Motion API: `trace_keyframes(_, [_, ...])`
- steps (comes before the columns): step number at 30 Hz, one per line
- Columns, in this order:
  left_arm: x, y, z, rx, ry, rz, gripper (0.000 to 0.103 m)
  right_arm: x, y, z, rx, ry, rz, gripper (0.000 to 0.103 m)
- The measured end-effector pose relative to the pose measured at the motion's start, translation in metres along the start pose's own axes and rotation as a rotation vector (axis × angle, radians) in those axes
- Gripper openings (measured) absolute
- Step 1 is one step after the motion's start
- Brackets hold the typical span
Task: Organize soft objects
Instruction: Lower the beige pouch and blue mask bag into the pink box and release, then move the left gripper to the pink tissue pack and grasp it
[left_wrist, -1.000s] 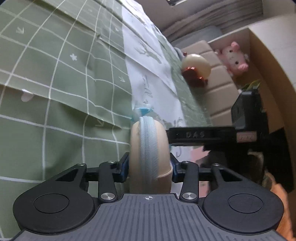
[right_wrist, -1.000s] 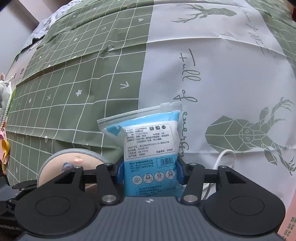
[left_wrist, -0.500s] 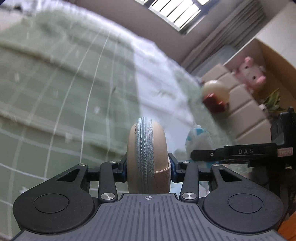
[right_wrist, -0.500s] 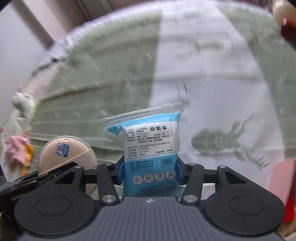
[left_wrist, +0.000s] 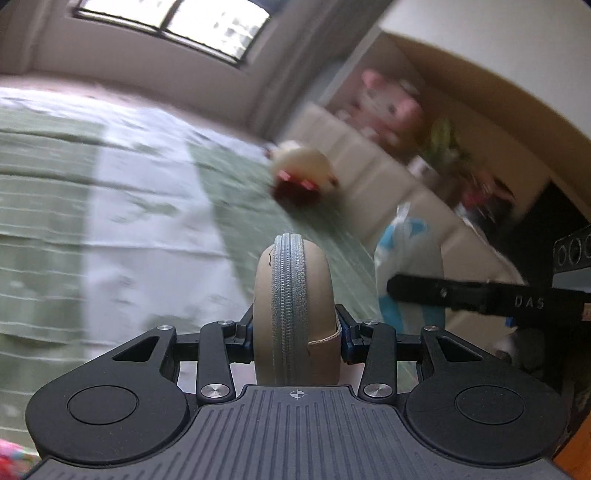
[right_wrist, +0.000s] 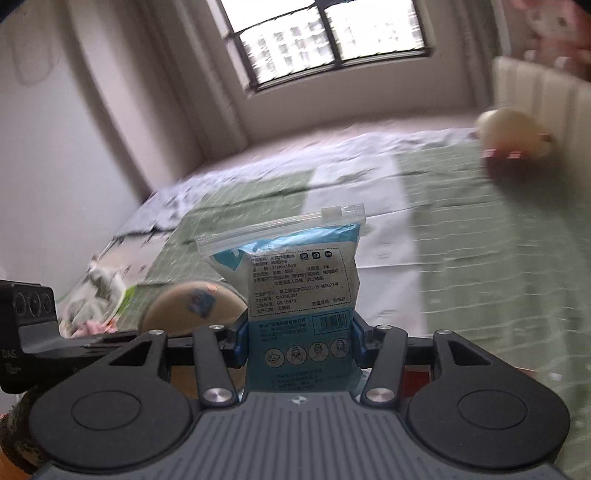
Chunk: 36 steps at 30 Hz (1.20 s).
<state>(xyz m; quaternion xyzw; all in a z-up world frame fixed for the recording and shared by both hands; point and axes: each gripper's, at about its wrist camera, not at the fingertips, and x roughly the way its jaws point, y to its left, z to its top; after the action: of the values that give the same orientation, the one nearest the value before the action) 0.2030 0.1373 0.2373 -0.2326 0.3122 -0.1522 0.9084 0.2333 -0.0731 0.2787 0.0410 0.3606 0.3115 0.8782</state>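
step: carry both items clear of green-and-white checked bed cover | left gripper clenched on round beige zippered pouch | right gripper clenched on blue-and-white sealed plastic packet | advice: grip firmly, move steadily, avoid squashing

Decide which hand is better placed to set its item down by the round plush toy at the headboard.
Probably the right. Its gripper, clamping the blue packet, sits on the plush toy's side; the left gripper, clamping the round pouch, sits farther over.
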Motion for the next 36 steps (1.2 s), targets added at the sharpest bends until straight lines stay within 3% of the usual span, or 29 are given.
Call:
trace_keyframes(4, [0.058, -0.039, -0.018, 0.013, 0.102, -0.031, 0.044, -0.017, -0.067, -0.018, 0.074, -0.005, -0.073, 0.050])
trace_keyframes(11, [0.156, -0.050, -0.066, -0.075, 0.245, -0.056, 0.045, 0.020, -0.162, -0.068, 0.248, 0.090, -0.132, 0.050])
trace_keyframes(14, [0.182, -0.052, -0.081, -0.035, 0.283, 0.023, 0.045, 0.042, -0.187, -0.088, 0.292, 0.119, -0.126, 0.052])
trace_keyframes(16, [0.191, -0.057, -0.085, 0.005, 0.263, 0.094, 0.045, 0.051, -0.202, -0.098, 0.299, 0.135, -0.084, 0.053])
trace_keyframes(20, [0.184, -0.063, -0.083, 0.084, 0.197, 0.111, 0.045, 0.063, -0.215, -0.108, 0.322, 0.131, -0.127, 0.059])
trace_keyframes(26, [0.158, -0.075, -0.077, 0.120, 0.080, 0.089, 0.045, 0.047, -0.206, -0.107, 0.303, 0.057, -0.045, 0.060])
trace_keyframes(29, [0.137, -0.076, -0.082, 0.139, 0.041, 0.079, 0.045, 0.028, -0.183, -0.106, 0.210, -0.015, -0.053, 0.061])
trace_keyframes(36, [0.064, -0.062, -0.112, 0.175, -0.064, 0.072, 0.045, -0.006, -0.101, -0.123, -0.114, -0.158, -0.194, 0.066])
